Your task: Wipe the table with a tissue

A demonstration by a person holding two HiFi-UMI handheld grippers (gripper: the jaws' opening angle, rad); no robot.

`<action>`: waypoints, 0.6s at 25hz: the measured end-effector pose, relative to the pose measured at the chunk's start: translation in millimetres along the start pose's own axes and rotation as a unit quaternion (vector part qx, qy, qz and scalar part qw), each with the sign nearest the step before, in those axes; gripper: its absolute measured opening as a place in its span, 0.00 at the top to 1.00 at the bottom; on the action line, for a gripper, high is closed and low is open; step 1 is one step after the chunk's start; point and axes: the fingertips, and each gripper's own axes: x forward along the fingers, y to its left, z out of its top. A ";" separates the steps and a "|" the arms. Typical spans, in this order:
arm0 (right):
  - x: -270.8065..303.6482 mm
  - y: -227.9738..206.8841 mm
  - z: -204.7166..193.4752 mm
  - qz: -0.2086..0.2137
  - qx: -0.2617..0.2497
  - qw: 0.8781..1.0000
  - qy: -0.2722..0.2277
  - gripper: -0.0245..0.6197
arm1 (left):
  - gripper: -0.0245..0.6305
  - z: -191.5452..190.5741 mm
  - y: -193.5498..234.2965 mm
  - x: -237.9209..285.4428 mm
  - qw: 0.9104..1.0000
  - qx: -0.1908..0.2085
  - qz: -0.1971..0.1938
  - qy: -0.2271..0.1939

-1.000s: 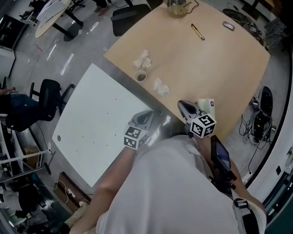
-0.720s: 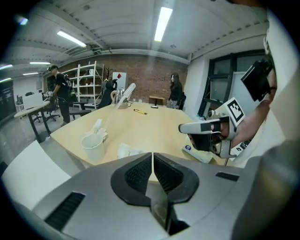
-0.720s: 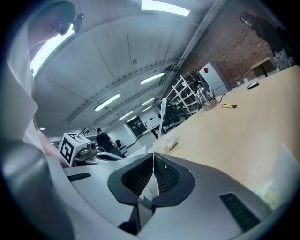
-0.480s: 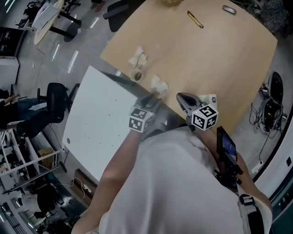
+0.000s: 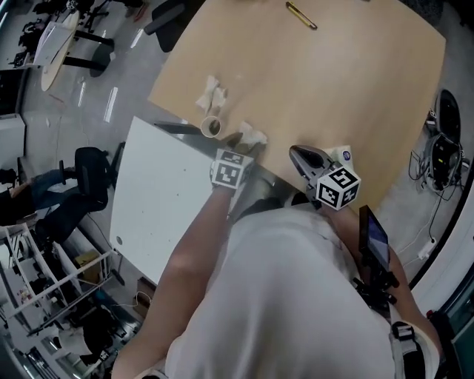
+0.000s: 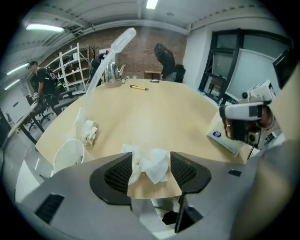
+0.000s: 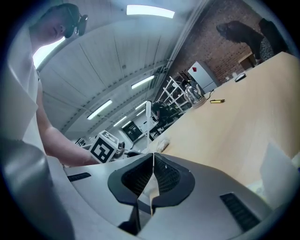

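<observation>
Setting: workshop with a glossy grey floor, a black office chair (image 5: 84,164) at far left, shelving and a brick wall at the back in the left gripper view.
White counter (image 5: 159,207): plain panel at left, butting against the wooden one.
Wooden counter (image 5: 348,81): pale and broad, carries all the small things below.
Crumpled wad (image 5: 210,93): white paper, far left on the wood, just beyond the cup.
Cup (image 5: 212,127): white, mouth upward, close to the wood's left edge.
Left gripper (image 5: 238,145): held low over the near edge of the wood, just right of the cup, jaws spread wide and clamping nothing.
Tissue (image 6: 151,165): white and rumpled, lies on the wood right at the tips of the left jaws, in the gap between them, not pinched.
Pen (image 5: 300,15): yellow and black, alone on the far side of the wood, well apart from everything else.
Right gripper (image 5: 298,154): hovers near the front edge, to the right of the tissue and apart from it, jaws pressed together with nothing between.
Tissue pack (image 5: 342,154): white with a blue mark, flat at the near right edge, just beside the right gripper.
Dark device (image 5: 374,238): phone-like, screen faintly lit, mounted at the person's right side.
</observation>
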 end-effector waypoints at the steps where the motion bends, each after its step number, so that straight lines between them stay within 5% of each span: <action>1: -1.9 -2.5 1.2 -0.004 0.001 1.000 -0.002 0.93 | 0.60 -3.3 1.8 4.5 1.000 0.003 0.001 0.010; 8: -10.3 -6.6 9.3 -0.017 0.000 1.000 -0.016 0.93 | 0.59 -23.3 13.2 30.0 0.998 0.006 0.009 0.061; 15: -21.2 -8.9 10.8 -0.025 -0.003 0.999 -0.019 0.93 | 0.72 -21.5 14.6 29.1 0.999 -0.007 0.015 0.046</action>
